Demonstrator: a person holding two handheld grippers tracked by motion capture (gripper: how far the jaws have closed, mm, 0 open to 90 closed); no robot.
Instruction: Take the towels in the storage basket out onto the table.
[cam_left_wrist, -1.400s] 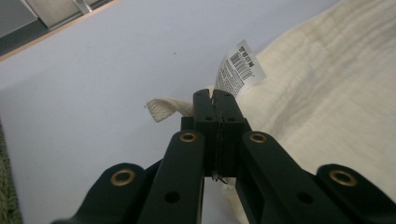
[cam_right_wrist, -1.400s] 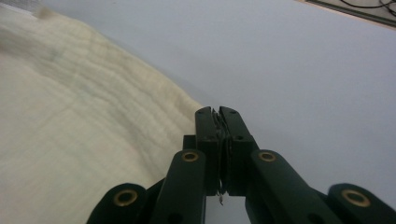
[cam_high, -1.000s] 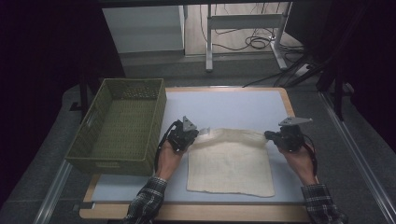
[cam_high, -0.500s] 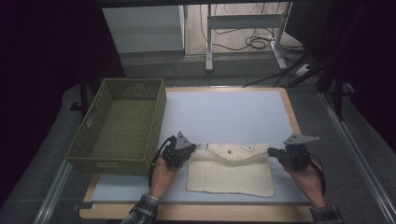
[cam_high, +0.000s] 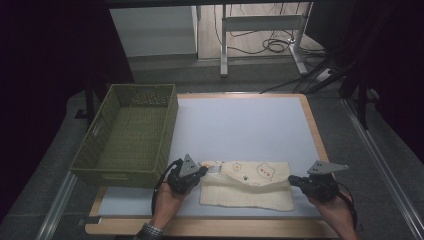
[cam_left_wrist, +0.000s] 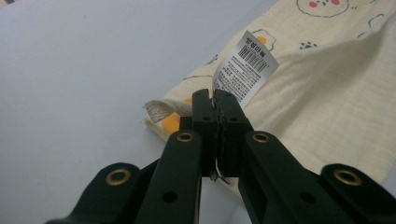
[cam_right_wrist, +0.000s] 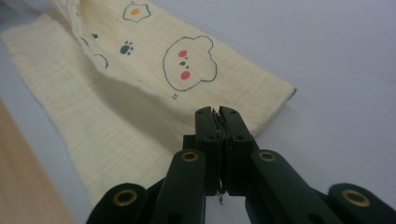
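I have the left tool (cam_high: 202, 171) clenched on the left corner of the cream cotton cloth printed with bear faces (cam_high: 247, 192), the right tool (cam_high: 292, 181) clenched on its right corner, so the folded edge stays taut and square. The cloth lies on the pale blue bench (cam_high: 240, 125) near its front edge, top layer doubled toward me. The green woven basket (cam_high: 95, 165) beside it on the left looks empty.
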